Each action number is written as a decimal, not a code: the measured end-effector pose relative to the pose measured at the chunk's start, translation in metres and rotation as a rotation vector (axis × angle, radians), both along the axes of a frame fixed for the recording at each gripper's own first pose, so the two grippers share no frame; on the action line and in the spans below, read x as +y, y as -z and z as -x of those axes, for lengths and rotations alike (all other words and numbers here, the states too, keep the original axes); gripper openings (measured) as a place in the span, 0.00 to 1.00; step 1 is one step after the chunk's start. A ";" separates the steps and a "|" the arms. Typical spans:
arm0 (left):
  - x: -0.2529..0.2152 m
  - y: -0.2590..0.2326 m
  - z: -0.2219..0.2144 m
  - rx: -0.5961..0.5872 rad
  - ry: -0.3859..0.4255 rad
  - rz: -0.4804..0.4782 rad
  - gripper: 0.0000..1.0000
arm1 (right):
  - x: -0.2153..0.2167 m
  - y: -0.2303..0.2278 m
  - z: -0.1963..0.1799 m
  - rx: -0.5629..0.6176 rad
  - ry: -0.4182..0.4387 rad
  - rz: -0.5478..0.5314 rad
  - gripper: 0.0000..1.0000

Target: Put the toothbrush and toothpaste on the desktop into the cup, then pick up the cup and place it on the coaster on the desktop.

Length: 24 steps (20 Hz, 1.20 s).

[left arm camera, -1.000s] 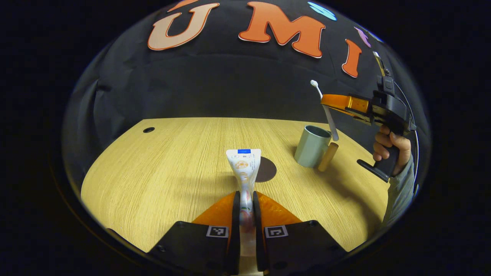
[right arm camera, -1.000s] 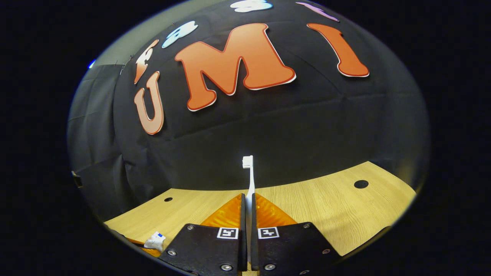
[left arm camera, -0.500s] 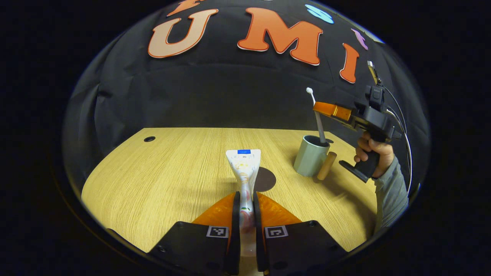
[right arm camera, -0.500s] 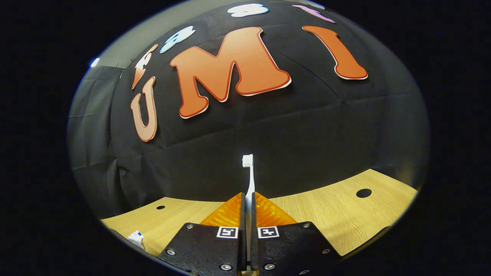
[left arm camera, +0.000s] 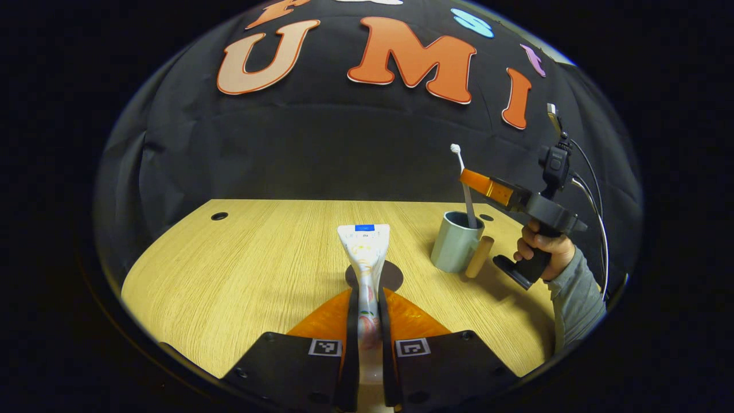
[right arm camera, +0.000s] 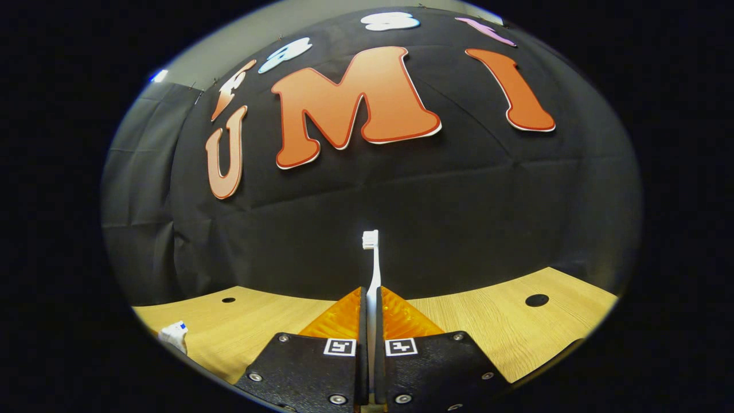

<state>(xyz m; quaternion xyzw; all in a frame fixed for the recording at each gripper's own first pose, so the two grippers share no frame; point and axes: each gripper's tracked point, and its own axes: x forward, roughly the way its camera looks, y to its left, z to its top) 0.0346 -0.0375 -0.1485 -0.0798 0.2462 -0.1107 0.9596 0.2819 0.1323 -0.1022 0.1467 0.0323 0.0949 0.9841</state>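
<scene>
My left gripper [left arm camera: 367, 298] is shut on a white toothpaste tube [left arm camera: 365, 252], holding it above the wooden desktop [left arm camera: 241, 269]. Just beyond the tube lies a dark round coaster [left arm camera: 393, 276]. A grey-green cup [left arm camera: 454, 243] with a wooden handle [left arm camera: 479, 257] stands to the right. A white toothbrush [left arm camera: 463, 183] stands upright with its lower end inside the cup, and my right gripper [left arm camera: 471, 179] is shut on its shaft. In the right gripper view, my right gripper [right arm camera: 370, 298] clamps the toothbrush [right arm camera: 373, 258], bristles up; the toothpaste tube [right arm camera: 174, 335] shows at lower left.
A hand [left arm camera: 542, 245] and grey sleeve [left arm camera: 579, 298] hold the right gripper at the desk's right side, with cables [left arm camera: 593, 178] trailing behind. Small dark holes [left arm camera: 219, 216] sit in the desktop's far corners. The black cloth wall closes the back.
The right gripper has come down and leftward with the toothbrush, whose lower end went from beside the cup into it. The left gripper has shifted slightly with the toothpaste held.
</scene>
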 end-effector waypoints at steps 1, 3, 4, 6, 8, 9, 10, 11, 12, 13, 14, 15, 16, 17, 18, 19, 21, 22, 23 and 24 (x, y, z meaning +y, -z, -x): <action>0.001 -0.003 -0.001 -0.003 0.000 0.005 0.20 | -0.001 0.002 0.002 0.003 0.005 0.001 0.04; 0.003 -0.011 -0.005 -0.007 -0.004 0.015 0.20 | -0.003 0.004 0.008 -0.002 0.012 0.011 0.04; 0.003 -0.014 -0.008 -0.009 -0.011 0.016 0.20 | -0.003 0.003 0.012 -0.011 0.014 0.016 0.05; 0.003 -0.016 -0.015 -0.012 -0.020 0.017 0.20 | -0.003 0.001 0.021 -0.027 0.018 0.029 0.05; 0.002 -0.020 -0.022 -0.017 -0.027 0.019 0.20 | -0.004 0.001 0.028 -0.032 0.022 0.044 0.05; 0.002 -0.022 -0.025 -0.022 -0.030 0.018 0.20 | -0.004 0.002 0.032 -0.033 0.024 0.049 0.05; 0.002 -0.025 -0.029 -0.030 -0.034 0.021 0.20 | -0.005 0.001 0.036 -0.035 0.025 0.053 0.05; 0.000 -0.027 -0.034 -0.039 -0.037 0.025 0.20 | -0.006 0.002 0.038 -0.035 0.029 0.059 0.05; -0.002 -0.031 -0.039 -0.049 -0.039 0.028 0.20 | -0.008 0.002 0.042 -0.035 0.033 0.067 0.06; -0.003 -0.034 -0.045 -0.064 -0.040 0.035 0.20 | -0.009 0.002 0.046 -0.037 0.035 0.073 0.06; -0.006 -0.037 -0.051 -0.074 -0.039 0.039 0.20 | -0.012 0.001 0.048 -0.037 0.038 0.077 0.06; -0.009 -0.039 -0.059 -0.088 -0.041 0.042 0.20 | -0.015 0.003 0.051 -0.034 0.042 0.077 0.06; -0.012 -0.043 -0.065 -0.108 -0.040 0.041 0.20 | -0.019 0.004 0.054 -0.032 0.050 0.075 0.06; -0.014 -0.048 -0.071 -0.131 -0.039 0.044 0.20 | -0.024 0.006 0.056 -0.025 0.060 0.069 0.06; -0.018 -0.053 -0.075 -0.153 -0.031 0.047 0.20 | -0.028 0.009 0.058 -0.018 0.065 0.057 0.06; -0.023 -0.058 -0.082 -0.177 -0.027 0.049 0.20 | -0.031 0.010 0.061 -0.011 0.068 0.043 0.06; -0.033 -0.067 -0.094 -0.228 -0.017 0.054 0.20 | -0.036 0.014 0.065 0.002 0.071 0.030 0.06; -0.039 -0.072 -0.098 -0.248 -0.011 0.064 0.22 | -0.037 0.017 0.066 0.010 0.070 0.028 0.06; -0.047 -0.079 -0.101 -0.271 -0.005 0.079 0.20 | -0.038 0.018 0.068 0.016 0.069 0.024 0.06; -0.055 -0.087 -0.103 -0.290 0.001 0.093 0.20 | -0.040 0.019 0.069 0.020 0.068 0.024 0.05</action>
